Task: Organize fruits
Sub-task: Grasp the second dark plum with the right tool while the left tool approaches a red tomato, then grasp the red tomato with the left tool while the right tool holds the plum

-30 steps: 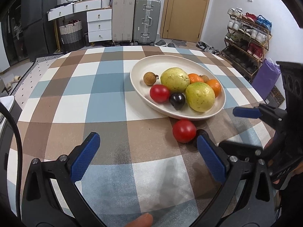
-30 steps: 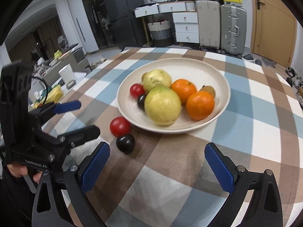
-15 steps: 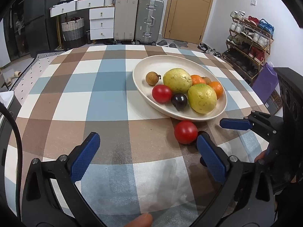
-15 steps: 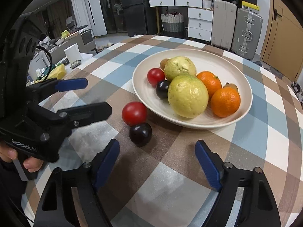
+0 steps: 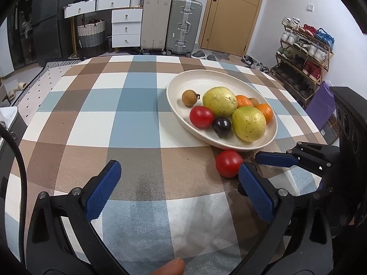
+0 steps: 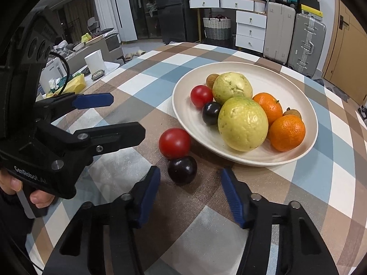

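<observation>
A dark plum (image 6: 182, 169) lies on the checked tablecloth and touches a red tomato (image 6: 174, 142) just outside the cream bowl (image 6: 286, 80). My right gripper (image 6: 190, 174) hangs over the plum, its jaws closing. The plum sits between the blue pads, with gaps on both sides. The bowl (image 5: 206, 80) holds two yellow-green guavas, two oranges, a tomato, a plum and small brown fruits. My left gripper (image 5: 179, 169) stands open and empty, with the loose tomato (image 5: 229, 163) beside its right finger. That finger hides the loose plum in the left wrist view.
The left gripper (image 6: 127, 115) points in from the left of the right wrist view, close to the tomato. One of the right gripper's fingers (image 5: 275, 159) reaches in from the right. Suitcases (image 5: 169, 23), drawers and a shoe rack (image 5: 302, 52) stand beyond the table.
The right gripper has come closer to the plum and its jaws have narrowed around it. The left gripper has stayed put and open.
</observation>
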Available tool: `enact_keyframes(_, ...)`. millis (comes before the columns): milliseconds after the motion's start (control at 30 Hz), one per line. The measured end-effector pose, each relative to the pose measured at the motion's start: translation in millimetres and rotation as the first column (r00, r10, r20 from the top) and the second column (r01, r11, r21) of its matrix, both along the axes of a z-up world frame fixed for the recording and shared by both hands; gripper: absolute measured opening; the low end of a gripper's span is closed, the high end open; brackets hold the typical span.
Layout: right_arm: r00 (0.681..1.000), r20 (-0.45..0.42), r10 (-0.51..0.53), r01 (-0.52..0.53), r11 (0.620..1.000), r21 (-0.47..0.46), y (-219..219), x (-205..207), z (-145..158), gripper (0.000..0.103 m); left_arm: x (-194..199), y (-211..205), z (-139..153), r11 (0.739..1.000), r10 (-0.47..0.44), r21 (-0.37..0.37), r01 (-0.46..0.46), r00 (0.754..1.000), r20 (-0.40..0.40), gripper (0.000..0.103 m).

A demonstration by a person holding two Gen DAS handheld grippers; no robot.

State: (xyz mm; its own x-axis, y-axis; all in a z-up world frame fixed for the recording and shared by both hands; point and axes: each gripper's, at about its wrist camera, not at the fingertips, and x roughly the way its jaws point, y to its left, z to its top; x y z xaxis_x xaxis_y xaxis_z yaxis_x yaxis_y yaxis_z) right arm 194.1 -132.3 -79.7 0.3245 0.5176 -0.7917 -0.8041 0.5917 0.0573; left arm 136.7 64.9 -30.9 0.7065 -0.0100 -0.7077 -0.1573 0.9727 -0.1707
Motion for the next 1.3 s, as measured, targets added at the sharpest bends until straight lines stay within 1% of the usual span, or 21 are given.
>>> enact_keyframes(167,1.0,0.001,0.016,-0.016,1.0,0.003,1.8,-1.3,-0.1,0.053,0.2,0.4,-0.1,1.0,-0.001,-0.003,0.001,1.0,-0.001,0.102)
enact_keyframes(233,1.0,0.003,0.026,-0.026,1.0,0.004,3.3,-2.8,-0.2,0.049,0.2,0.4,-0.2,1.0,0.0,-0.004,0.0,1.0,-0.001,0.102)
enact_keyframes(267,1.0,0.008,0.028,-0.028,1.0,0.0,4.2,-3.3,-0.3,0.048,0.2,0.4,-0.2,1.0,0.001,-0.005,-0.001,1.0,-0.002,0.102)
enact_keyframes(400,0.999,0.012,0.035,-0.035,0.999,0.001,6.1,-3.9,-0.2,0.041,0.8,0.4,-1.0,1.0,0.002,-0.007,-0.002,1.0,-0.003,0.102)
enact_keyframes(433,0.999,0.017,0.037,-0.037,0.999,-0.001,6.1,-4.8,-0.4,0.036,0.6,0.2,-1.1,1.0,0.002,-0.008,-0.002,1.0,-0.004,0.102)
enact_keyframes(533,0.999,0.017,0.049,-0.049,0.999,0.002,5.6,-6.4,-0.4,0.028,0.7,-0.9,-1.2,1.0,0.0,-0.007,0.0,1.0,-0.004,0.102)
enact_keyframes(667,0.998,0.021,0.057,-0.057,0.998,0.004,3.2,-8.2,-0.1,0.027,1.7,-0.3,-2.8,1.0,0.0,-0.006,0.0,1.0,-0.009,0.102)
enact_keyframes(767,0.999,0.019,0.048,-0.049,0.998,0.03,-4.7,-7.8,3.9,0.027,1.5,0.4,-2.6,1.0,0.001,-0.013,-0.001,1.0,-0.01,0.102)
enact_keyframes(833,0.999,0.032,0.04,-0.042,0.998,0.056,-12.4,-8.3,10.5,0.027,1.0,0.0,-1.8,1.0,0.002,-0.008,-0.002,1.0,-0.007,0.102)
enact_keyframes(900,0.999,0.042,0.02,-0.023,0.996,0.085,-19.4,-6.7,17.6,0.027,0.7,-1.0,-1.1,1.0,-0.005,-0.009,0.005,1.0,0.0,0.102)
enact_keyframes(1067,0.998,0.051,-0.047,0.038,0.985,0.167,-35.0,3.2,29.8,0.027,2.5,-5.7,-1.9,1.0,-0.006,0.018,0.006,1.0,-0.006,0.102)
enact_keyframes(1167,0.993,0.079,-0.09,0.074,0.981,0.181,-39.6,6.4,33.6,0.027,4.8,-10.7,-1.8,1.0,-0.02,0.018,0.02,1.0,-0.008,0.102)
enact_keyframes(1300,0.988,0.073,-0.135,0.119,0.973,0.196,-45.5,13.7,34.7,0.027,7.6,-19.8,-2.1,0.999,-0.038,0.031,0.039,0.999,-0.018,0.102)
